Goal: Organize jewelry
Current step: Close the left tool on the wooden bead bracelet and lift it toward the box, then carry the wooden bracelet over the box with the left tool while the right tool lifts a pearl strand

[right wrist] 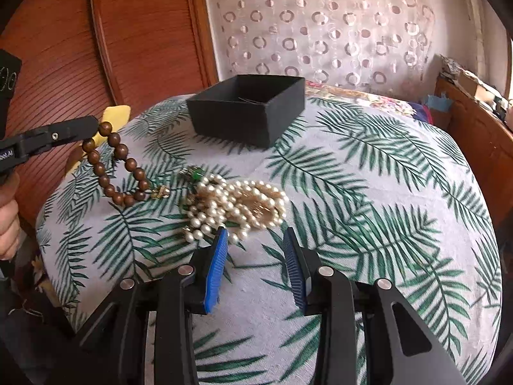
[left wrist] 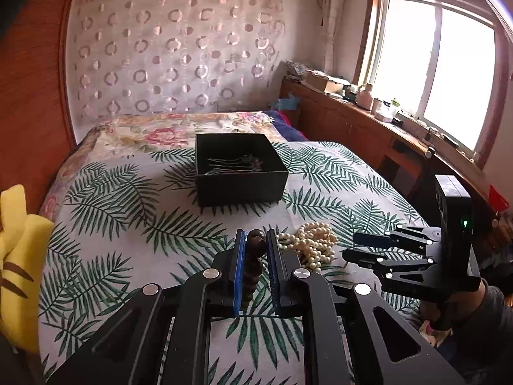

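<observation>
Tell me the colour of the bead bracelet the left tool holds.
Dark brown, wooden-looking bead bracelet; shows best in the right wrist view.

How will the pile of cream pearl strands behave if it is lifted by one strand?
The pile of cream pearl strands probably hangs floppy, since it lies in loose loops. The tangled strands likely rise together. Round, glossy beads may slip.

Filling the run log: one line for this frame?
left tool: shut on wooden bead bracelet | right tool: open, empty | pearls: on bed | black box: open
</observation>
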Motion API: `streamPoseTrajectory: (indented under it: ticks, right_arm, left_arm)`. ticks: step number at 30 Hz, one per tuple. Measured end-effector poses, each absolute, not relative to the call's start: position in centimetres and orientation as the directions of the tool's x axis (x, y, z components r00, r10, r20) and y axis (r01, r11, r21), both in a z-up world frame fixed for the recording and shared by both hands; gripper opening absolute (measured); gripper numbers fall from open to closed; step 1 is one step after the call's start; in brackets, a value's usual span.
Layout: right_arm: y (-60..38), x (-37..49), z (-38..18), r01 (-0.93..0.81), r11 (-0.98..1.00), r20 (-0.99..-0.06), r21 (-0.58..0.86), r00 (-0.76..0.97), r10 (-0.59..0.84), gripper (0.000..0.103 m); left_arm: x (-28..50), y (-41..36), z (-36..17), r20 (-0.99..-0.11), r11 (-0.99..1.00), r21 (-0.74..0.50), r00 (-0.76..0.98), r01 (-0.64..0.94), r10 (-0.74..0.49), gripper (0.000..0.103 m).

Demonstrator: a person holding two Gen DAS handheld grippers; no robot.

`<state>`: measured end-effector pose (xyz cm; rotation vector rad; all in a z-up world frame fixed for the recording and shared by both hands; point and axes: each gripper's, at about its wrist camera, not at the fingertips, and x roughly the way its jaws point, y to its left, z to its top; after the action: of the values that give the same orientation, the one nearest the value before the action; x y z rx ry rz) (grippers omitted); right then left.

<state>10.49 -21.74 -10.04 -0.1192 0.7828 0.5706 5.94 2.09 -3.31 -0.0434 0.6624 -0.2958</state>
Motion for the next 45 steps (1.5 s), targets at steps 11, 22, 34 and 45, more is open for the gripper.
streamPoseTrajectory:
  ticks: [11,22,34,45]
  right_arm:
    - [-17.9,12.5,-9.2,-0.621,0.783,-0.724,0.044,0.520,0.454,0.036]
    - [-15.1,13.9,-9.6,-0.654,0.754,-0.759,-0.058,0.520,0.392,0.036]
    - [-15.3,14.1,-10.0,-0.676,0.735,-0.762,-0.050,0.502,0.410,0.009]
    - [-18.2,12.8,-6.0,-0.651,0.759,-0.679,0.002,0.556,0.479,0.009]
  left_arm:
    - [5.3,2.9,-3.4,-0.591,0.958,-0.143,0.755,0.247,-0.283,0.012]
    - [5.2,3.5,-3.7,-0.594,0.959,-0.152,0.753,0.241,-0.283,0.012]
    - [5.3,3.9,-3.8,-0.597,0.960,-0.156,0.752,0.233,-0.280,0.012]
    - [5.6,3.7,-2.9,-0.578,0.959,-0.149,0.766,0.240,-0.282,0.012]
